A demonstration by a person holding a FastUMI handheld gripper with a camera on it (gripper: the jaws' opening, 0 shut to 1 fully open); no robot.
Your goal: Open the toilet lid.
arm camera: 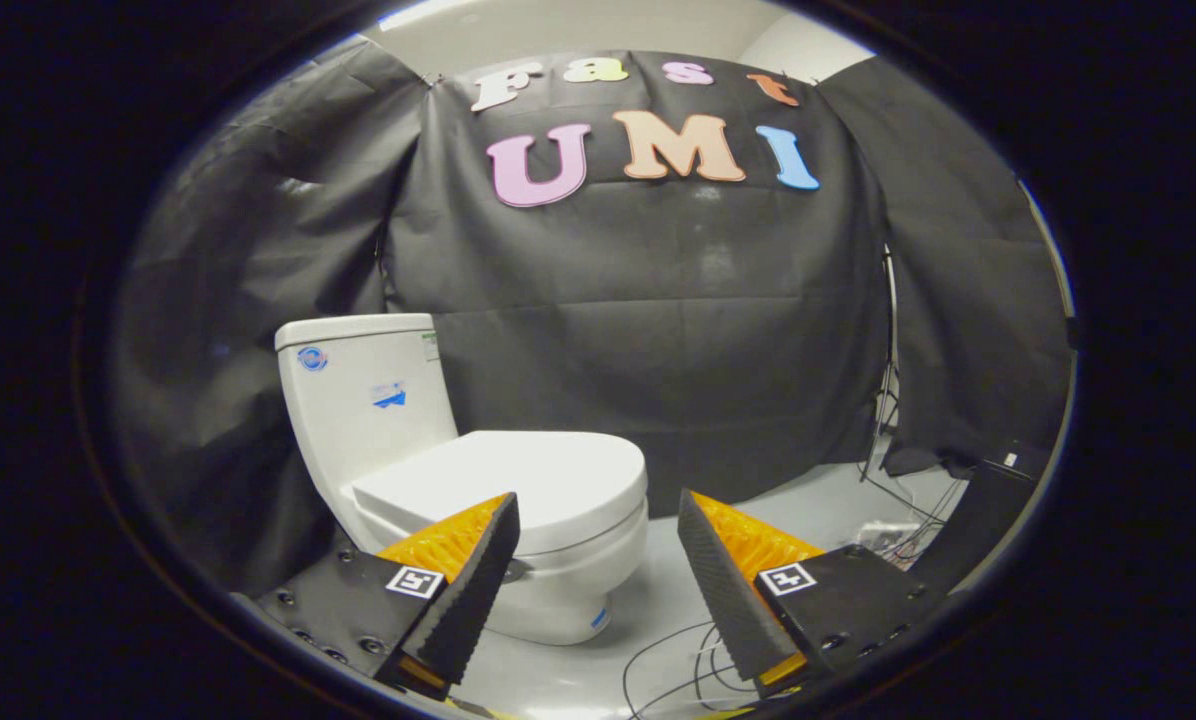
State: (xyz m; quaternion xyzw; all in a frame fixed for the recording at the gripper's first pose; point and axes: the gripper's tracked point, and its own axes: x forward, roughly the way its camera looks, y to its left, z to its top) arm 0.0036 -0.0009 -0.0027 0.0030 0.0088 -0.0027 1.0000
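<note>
Your gripper hangs with its jaws spread wide, gripping nothing. The white toilet stands beyond the fingers, its lid down flat over the bowl, the left finger overlapping its front edge.

Orange-black fingers (square markers)

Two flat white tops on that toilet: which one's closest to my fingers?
The toilet lid, shut flat over the bowl just beyond the open gripper. The tank cover sits higher and farther back.
</note>
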